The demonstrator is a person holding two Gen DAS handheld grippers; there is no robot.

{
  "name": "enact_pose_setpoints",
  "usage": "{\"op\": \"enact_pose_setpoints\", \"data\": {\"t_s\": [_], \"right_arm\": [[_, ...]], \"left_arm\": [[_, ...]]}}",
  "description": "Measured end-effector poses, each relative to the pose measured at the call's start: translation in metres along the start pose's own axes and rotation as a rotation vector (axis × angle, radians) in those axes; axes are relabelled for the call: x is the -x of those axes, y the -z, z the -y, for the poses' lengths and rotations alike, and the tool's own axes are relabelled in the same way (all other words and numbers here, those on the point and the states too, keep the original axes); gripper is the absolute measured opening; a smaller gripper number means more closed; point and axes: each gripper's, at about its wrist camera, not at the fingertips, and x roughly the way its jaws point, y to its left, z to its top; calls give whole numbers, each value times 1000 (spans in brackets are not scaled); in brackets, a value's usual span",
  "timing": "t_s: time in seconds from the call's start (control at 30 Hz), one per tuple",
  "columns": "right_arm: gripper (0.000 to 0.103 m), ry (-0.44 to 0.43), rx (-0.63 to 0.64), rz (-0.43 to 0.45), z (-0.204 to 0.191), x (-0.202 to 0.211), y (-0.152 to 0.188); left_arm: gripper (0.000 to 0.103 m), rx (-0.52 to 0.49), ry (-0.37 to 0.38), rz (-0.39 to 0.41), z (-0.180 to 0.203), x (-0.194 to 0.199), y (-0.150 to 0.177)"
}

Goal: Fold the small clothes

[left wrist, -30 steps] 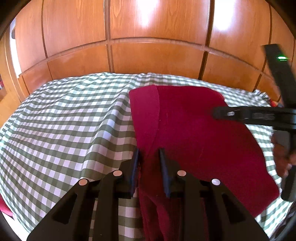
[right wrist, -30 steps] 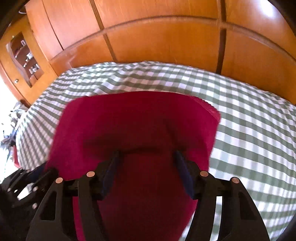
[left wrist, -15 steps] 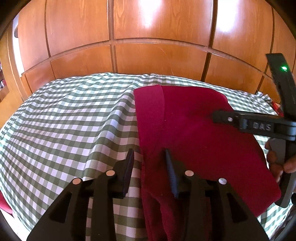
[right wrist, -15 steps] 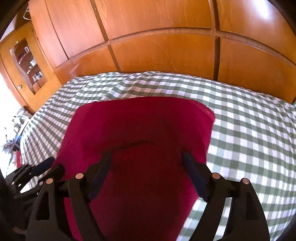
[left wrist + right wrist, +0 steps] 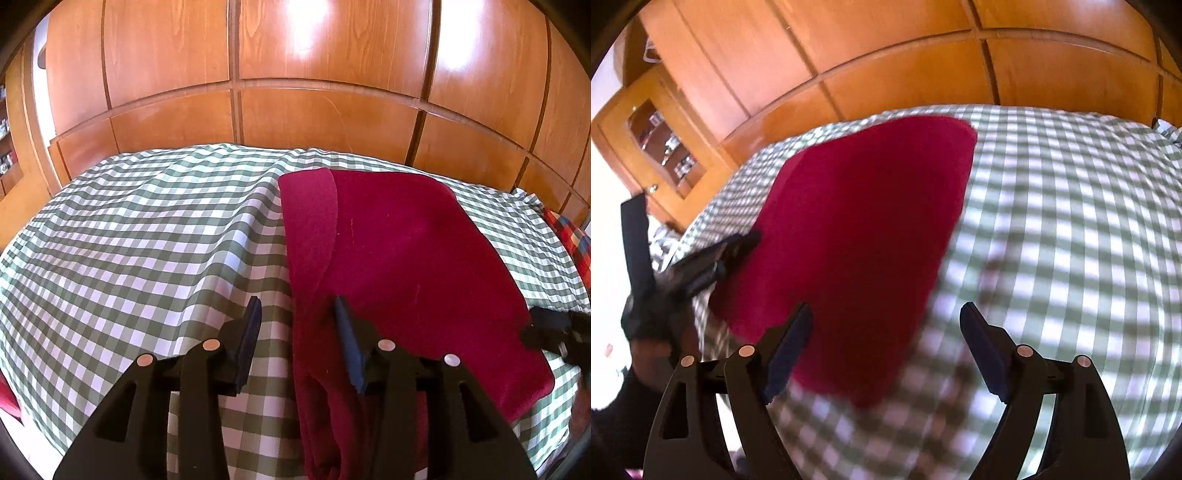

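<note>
A dark red garment (image 5: 399, 258) lies folded and flat on the green-and-white checked cloth (image 5: 147, 240), with a narrow folded strip along its left side. My left gripper (image 5: 298, 326) hovers at the garment's near left edge. Its jaws are opening; the red edge lies between them, but the pads do not press on it. In the blurred right wrist view, the garment (image 5: 857, 221) sits left of centre. My right gripper (image 5: 886, 326) stands open over its near right corner, with the right fingertip (image 5: 979, 332) above checked cloth. Each gripper shows in the other's view: the right gripper (image 5: 554, 328) and the left gripper (image 5: 713, 258).
Wooden wall panels (image 5: 314, 110) rise just behind the checked surface. A glass-door cabinet (image 5: 661, 136) stands at the far left. A multicoloured plaid fabric (image 5: 569, 229) lies at the right edge, and something red (image 5: 7, 398) sits beyond the near left edge. A hand (image 5: 653, 339) holds the left gripper.
The left jaws spread apart and let go of the garment's edge. The right jaws widened, and the right gripper swung right, from over the garment's middle to its right corner.
</note>
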Motion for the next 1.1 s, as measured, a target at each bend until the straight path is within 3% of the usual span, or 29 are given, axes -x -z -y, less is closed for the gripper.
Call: {"op": "enact_pose_setpoints", "data": {"t_s": [0.2,0.4,0.67,0.8,0.97,1.07,1.1], "right_arm": [[81,3,14,-47,4,-2,9],[81,-169,-74,6,19,5,-32],[81,-234,-254,-18,53,-51,-77],[81,-243,-280,-51,59,-69,-77],[81,-356,-347,-70,71,-86,-70],[76,-411,-339,-97,63,-96,-72],[69,-414,-329,-107,59,-101,-73]], "left_arm": [[47,-1,5,-14,1,-4,6],[54,34,76,-36,-10,-13,8],[76,96,189,-69,-35,-27,7],[76,103,258,-91,-42,-35,5],[69,146,361,-113,-50,-45,8],[61,157,410,-113,-51,-48,11],[57,160,421,-113,-51,-48,11]]}}
